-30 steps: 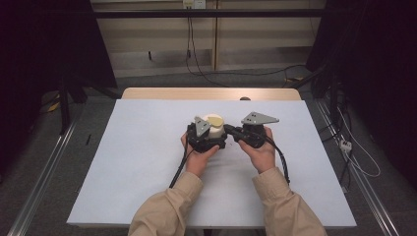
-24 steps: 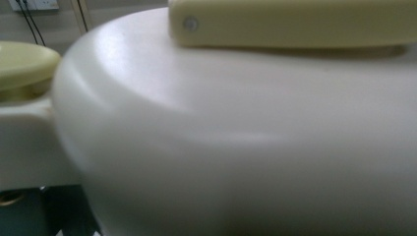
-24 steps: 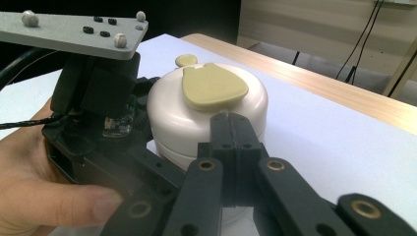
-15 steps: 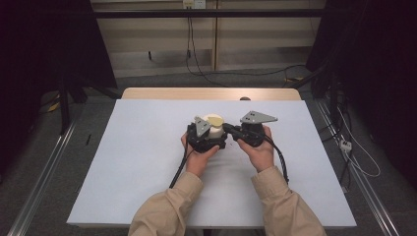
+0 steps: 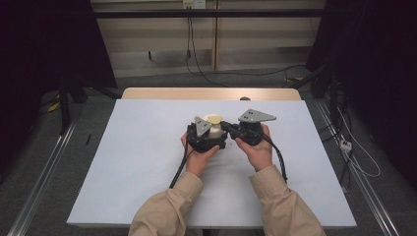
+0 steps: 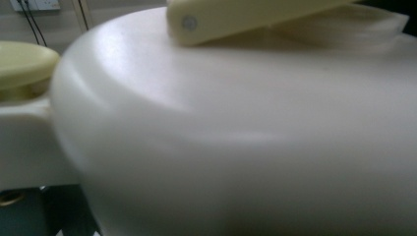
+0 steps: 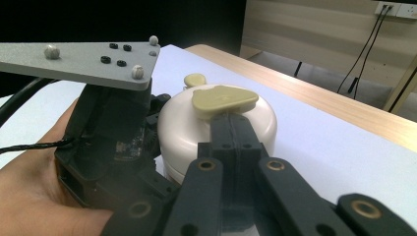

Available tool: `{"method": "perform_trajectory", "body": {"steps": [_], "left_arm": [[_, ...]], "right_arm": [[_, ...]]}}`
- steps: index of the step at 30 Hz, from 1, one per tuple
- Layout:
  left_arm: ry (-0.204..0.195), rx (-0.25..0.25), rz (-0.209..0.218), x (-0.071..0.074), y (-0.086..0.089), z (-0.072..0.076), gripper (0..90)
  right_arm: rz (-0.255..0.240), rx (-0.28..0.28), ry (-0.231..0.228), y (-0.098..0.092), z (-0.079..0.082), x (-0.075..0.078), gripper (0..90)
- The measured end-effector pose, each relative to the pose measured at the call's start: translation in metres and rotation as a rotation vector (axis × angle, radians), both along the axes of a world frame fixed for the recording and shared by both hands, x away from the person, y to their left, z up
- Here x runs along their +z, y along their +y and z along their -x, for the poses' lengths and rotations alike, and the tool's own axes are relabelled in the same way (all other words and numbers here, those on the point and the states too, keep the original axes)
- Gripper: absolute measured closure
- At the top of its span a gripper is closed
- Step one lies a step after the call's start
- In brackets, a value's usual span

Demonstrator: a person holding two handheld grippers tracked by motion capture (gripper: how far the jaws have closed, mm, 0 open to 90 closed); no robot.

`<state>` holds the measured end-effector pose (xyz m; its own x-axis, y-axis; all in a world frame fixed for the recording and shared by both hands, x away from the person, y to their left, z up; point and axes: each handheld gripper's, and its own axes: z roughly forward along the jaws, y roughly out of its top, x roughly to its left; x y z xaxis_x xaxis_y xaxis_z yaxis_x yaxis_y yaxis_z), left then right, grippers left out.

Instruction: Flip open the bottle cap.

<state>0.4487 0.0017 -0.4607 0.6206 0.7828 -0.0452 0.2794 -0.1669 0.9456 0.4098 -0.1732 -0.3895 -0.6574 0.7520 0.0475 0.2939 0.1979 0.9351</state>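
Nothing has changed since before: your left gripper [image 5: 209, 132] holds the white pot [image 7: 216, 128]. Your right gripper [image 7: 235, 129], fingers closed together, touches its yellow lid tab [image 7: 223, 99].

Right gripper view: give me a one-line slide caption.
Right gripper, jaws shut, tips against the cream container under its yellow-green lid tab, while the left gripper steadies it on the white table.

Cream domed container held at mid-desk

The round, cream-white container [image 7: 216, 130] stands upright on the white desk [image 5: 137, 162], near its middle. A pale yellow, rounded-triangular tab [image 7: 223, 100] lies flat on its domed top; a small yellow knob [image 7: 195, 79] projects at its far side.
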Motion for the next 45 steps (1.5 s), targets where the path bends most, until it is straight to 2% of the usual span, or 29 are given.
{"method": "perform_trajectory", "body": {"steps": [45], "left_arm": [[-0.002,0.000,-0.004,-0.0001,-0.0004,0.0002,5.1]], "right_arm": [[-0.025,0.012,-0.032,0.0092,-0.0065,0.0074,90.0]]}}
